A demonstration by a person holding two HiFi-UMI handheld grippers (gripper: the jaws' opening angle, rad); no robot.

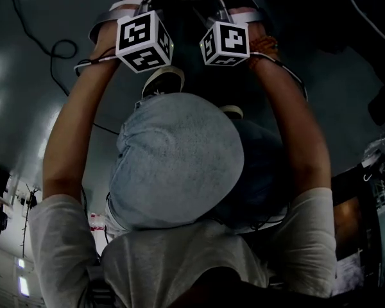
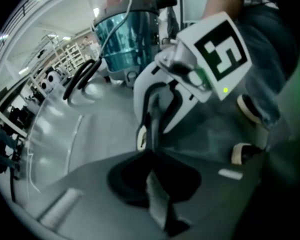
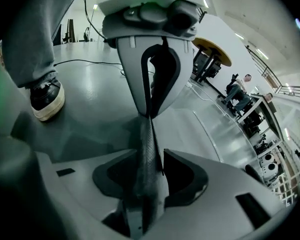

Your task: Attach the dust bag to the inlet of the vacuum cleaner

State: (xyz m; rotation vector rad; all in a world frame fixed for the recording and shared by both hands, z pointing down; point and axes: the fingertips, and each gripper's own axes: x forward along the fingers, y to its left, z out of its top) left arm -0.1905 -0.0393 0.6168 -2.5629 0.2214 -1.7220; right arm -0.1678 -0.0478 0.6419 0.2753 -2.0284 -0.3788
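Observation:
The dust bag (image 3: 149,149) is a thin grey textured sheet, seen edge-on and stretched between both grippers. My right gripper (image 3: 149,184) is shut on its near end. Across from it my left gripper (image 3: 150,113), white-bodied, pinches the far end. In the left gripper view the left gripper (image 2: 157,194) is shut on the bag (image 2: 159,204), and the right gripper (image 2: 151,139) grips it opposite. In the head view both marker cubes (image 1: 144,40) (image 1: 224,43) sit side by side above a dark mass; the jaws are hidden. The vacuum cleaner (image 2: 126,34), with a teal drum and red top, stands on the floor beyond.
A black hose (image 2: 82,76) curls beside the vacuum. The person's shoes (image 3: 46,99) (image 2: 252,109) and bent knee (image 1: 176,159) are close to the grippers. A cable (image 1: 61,47) loops on the grey floor. A round table (image 3: 212,49) and seated people (image 3: 237,91) are farther off.

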